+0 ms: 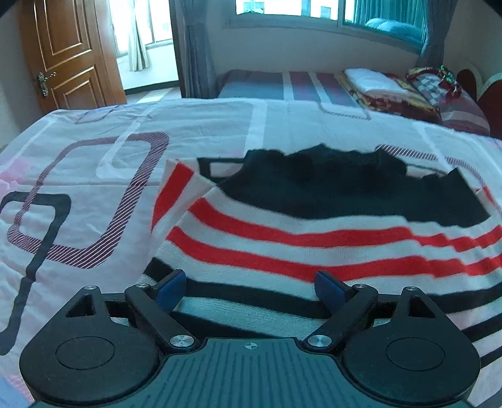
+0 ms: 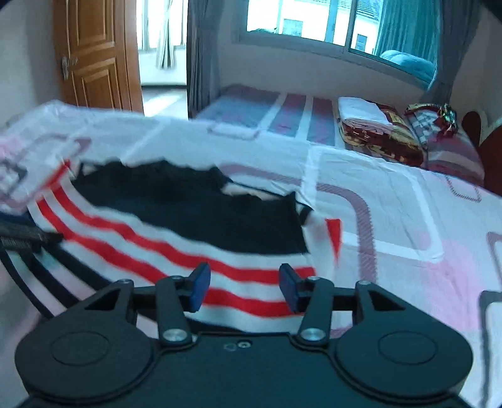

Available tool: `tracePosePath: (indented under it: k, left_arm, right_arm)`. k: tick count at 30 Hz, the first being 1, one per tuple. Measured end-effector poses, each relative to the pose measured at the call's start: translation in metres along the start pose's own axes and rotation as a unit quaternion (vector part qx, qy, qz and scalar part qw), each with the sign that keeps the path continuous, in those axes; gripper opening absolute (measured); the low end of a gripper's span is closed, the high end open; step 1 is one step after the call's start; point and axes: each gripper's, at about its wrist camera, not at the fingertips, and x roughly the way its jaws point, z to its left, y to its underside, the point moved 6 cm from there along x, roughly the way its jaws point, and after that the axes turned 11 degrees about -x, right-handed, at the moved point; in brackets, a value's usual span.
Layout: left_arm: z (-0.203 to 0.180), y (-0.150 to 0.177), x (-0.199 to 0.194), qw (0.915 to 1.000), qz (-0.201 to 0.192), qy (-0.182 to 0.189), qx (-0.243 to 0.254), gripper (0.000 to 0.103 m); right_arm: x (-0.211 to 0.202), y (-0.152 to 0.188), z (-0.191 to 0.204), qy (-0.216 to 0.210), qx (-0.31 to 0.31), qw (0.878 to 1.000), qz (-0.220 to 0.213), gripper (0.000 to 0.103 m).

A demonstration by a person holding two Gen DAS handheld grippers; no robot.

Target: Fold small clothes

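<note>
One small knitted garment (image 1: 313,238), white with red and black stripes and a broad black upper panel, lies spread on the bed's pale sheet printed with rounded rectangles (image 1: 94,175). Two hand-held grippers are in play, each with two blue-padded fingers. Beyond the sheet sit one second bed with a striped cover (image 1: 282,84), one stack of folded blankets (image 1: 382,91), one brown panelled wooden door (image 1: 62,53) and one wide window with grey curtains (image 1: 313,12).

The left wrist view shows the garment's left sleeve (image 1: 178,194) folded out beside the body, and the black-striped hem directly under the left hand-held gripper (image 1: 251,288). The right wrist view, which is blurred, shows instead the garment's right edge (image 2: 313,238) and more of the pink-patterned sheet to the right.

The left hand-held gripper hovers low over the hem, fingers spread wide, gripping nothing. The right hand-held gripper (image 2: 244,287) is held level above the red stripes near the right edge, fingers parted and released.
</note>
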Motion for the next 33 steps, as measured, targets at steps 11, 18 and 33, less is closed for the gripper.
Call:
tracePosePath:
  k: [11,18,33]
  left_arm:
    - [-0.016,0.004,0.015,0.9995,0.017,-0.028,-0.001,0.088]
    - [-0.014,0.003,0.014,0.9995,0.02,-0.027,-0.001,0.088]
    - [-0.012,-0.001,0.016,0.9992,0.024,0.009,0.03,0.088]
  right_arm:
    - [0.045,0.005,0.051,-0.062,0.075,0.995,-0.021,0.049]
    - [0.043,0.019,0.049,-0.06,0.07,0.995,-0.032,0.052]
    - [0.022,0.022,0.056,-0.021,0.107,0.994,-0.027,0.057]
